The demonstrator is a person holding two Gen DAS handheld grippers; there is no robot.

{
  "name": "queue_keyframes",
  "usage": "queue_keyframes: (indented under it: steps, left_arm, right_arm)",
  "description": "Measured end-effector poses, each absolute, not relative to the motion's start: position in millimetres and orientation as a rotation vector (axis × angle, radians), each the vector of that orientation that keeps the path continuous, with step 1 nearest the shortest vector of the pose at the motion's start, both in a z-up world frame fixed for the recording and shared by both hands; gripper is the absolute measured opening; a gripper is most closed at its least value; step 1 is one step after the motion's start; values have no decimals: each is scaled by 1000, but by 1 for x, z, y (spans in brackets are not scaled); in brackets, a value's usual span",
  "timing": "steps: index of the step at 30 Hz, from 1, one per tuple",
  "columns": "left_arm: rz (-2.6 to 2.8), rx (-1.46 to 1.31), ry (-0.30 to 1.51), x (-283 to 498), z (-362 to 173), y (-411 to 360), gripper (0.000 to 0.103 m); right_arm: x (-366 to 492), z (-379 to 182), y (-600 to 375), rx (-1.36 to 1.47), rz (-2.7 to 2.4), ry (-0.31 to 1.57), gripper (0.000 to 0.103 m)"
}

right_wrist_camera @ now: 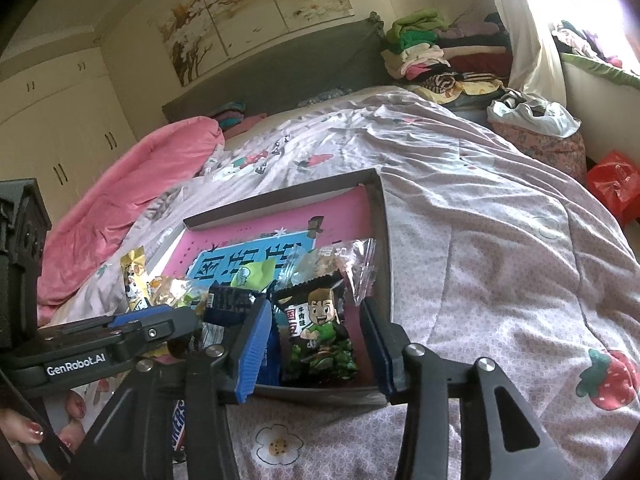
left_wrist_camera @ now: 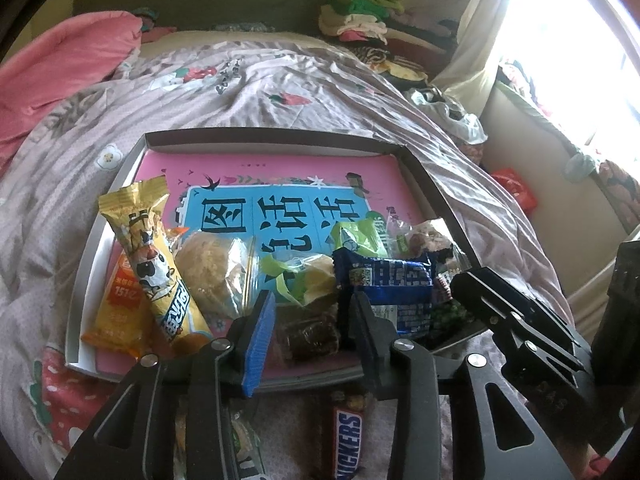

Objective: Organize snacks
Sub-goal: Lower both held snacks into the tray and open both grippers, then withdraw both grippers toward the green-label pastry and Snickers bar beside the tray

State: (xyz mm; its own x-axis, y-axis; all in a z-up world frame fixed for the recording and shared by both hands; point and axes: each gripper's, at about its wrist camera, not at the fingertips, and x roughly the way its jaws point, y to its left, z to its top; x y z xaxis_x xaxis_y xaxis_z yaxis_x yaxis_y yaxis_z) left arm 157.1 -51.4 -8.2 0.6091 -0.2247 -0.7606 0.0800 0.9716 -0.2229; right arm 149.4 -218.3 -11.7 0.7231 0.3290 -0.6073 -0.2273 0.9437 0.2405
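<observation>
A shallow box lid [left_wrist_camera: 280,136] with a pink and blue bottom lies on the bed and holds several snacks: a yellow cow-print bar [left_wrist_camera: 160,264], a round pastry [left_wrist_camera: 216,272], a blue packet [left_wrist_camera: 388,280] and a dark brown cake [left_wrist_camera: 312,336]. My left gripper [left_wrist_camera: 312,340] is open, its fingers either side of the brown cake at the lid's near edge. A Snickers bar [left_wrist_camera: 348,440] lies on the bedspread just below it. My right gripper [right_wrist_camera: 316,344] is open over a green bean packet with a cartoon boy [right_wrist_camera: 320,332] in the lid's right corner [right_wrist_camera: 380,216].
The lid rests on a rumpled pale strawberry-print bedspread [right_wrist_camera: 500,240]. A pink quilt [left_wrist_camera: 60,68] lies at the left, folded clothes [left_wrist_camera: 360,16] are stacked by the headboard, and a white plastic bag [right_wrist_camera: 532,114] and a red bag [right_wrist_camera: 616,184] sit at the right.
</observation>
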Motion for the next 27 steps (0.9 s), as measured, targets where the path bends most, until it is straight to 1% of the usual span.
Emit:
queue_keyframes:
  steps: [4, 27]
  left_arm:
    - [-184, -177, 891, 154, -4, -52, 47]
    - [-195, -186, 882, 142, 13, -54, 71]
  right_arm:
    - [148, -10, -219, 157, 305, 689, 51]
    - [141, 1, -218, 148, 306, 651, 63]
